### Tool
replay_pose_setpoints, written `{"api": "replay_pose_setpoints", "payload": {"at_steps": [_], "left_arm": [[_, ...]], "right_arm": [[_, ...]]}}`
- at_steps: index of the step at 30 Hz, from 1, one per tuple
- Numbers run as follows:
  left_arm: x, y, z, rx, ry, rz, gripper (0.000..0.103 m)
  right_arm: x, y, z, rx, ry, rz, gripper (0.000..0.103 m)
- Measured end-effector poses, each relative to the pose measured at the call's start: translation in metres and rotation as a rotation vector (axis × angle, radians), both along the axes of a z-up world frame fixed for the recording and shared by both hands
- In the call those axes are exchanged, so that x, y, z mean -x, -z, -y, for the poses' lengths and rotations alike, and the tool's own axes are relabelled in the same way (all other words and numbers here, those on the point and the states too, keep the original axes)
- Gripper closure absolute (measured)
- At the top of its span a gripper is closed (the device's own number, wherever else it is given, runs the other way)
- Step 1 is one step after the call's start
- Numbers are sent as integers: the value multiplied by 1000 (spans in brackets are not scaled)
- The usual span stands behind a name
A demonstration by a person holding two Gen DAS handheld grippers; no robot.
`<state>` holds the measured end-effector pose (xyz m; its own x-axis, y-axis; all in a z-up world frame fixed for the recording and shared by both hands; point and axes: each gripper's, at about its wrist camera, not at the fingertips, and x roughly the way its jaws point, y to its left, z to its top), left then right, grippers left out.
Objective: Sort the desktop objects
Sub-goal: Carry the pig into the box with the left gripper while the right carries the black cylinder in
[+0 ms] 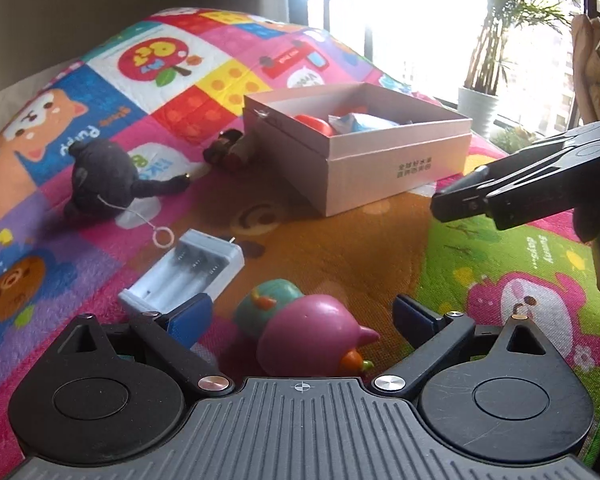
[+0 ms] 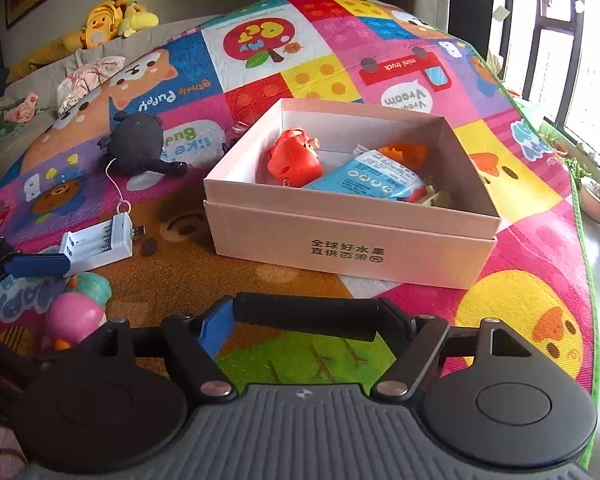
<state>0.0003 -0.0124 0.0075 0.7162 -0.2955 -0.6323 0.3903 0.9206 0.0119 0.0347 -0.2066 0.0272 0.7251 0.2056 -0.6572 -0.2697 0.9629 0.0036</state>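
Observation:
My left gripper (image 1: 302, 316) is open around a pink and teal toy (image 1: 300, 332) lying on the play mat, not closed on it. A white battery charger (image 1: 184, 276) lies just left of it. A black plush toy (image 1: 104, 176) sits further left. My right gripper (image 2: 306, 320) is shut on a black cylinder (image 2: 306, 316), held crosswise in front of the pink cardboard box (image 2: 352, 240). The box holds a red toy (image 2: 296, 160), a blue packet (image 2: 372, 180) and an orange item (image 2: 404, 152). The right gripper also shows in the left wrist view (image 1: 480, 200).
A colourful play mat (image 2: 520, 312) covers the surface. A small dark toy (image 1: 228, 148) lies against the box's left side. Yellow plush toys (image 2: 112, 16) and clothes lie at the far left. A window and potted plants (image 1: 480, 100) are at the right.

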Motion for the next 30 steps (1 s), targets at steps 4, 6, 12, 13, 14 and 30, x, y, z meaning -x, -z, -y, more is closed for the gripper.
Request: {"api": "replay_pose_setpoints", "payload": {"at_steps": [4,6,12,13,14,30], "left_arm": [[10,-1,9,35,94,-52,3],[18,-1,14,33,132,-62,3],[21,3,20,-18,110,-63,6],[19,3,20,-22,98,-69,13],[18,3,20,-27,90,-63,15],[52,-99,-19,-70,-127,246,27]], "right_arm": [[16,-4,16,4,3,29,27],[21,-1,21,13,8,33,27],[28,15,30,11,3,3,27],[28,17,31,8,5,-4,27],[28,19,32,4,6,-12,27],[53,-36,69,-70,24,120,27]]}}
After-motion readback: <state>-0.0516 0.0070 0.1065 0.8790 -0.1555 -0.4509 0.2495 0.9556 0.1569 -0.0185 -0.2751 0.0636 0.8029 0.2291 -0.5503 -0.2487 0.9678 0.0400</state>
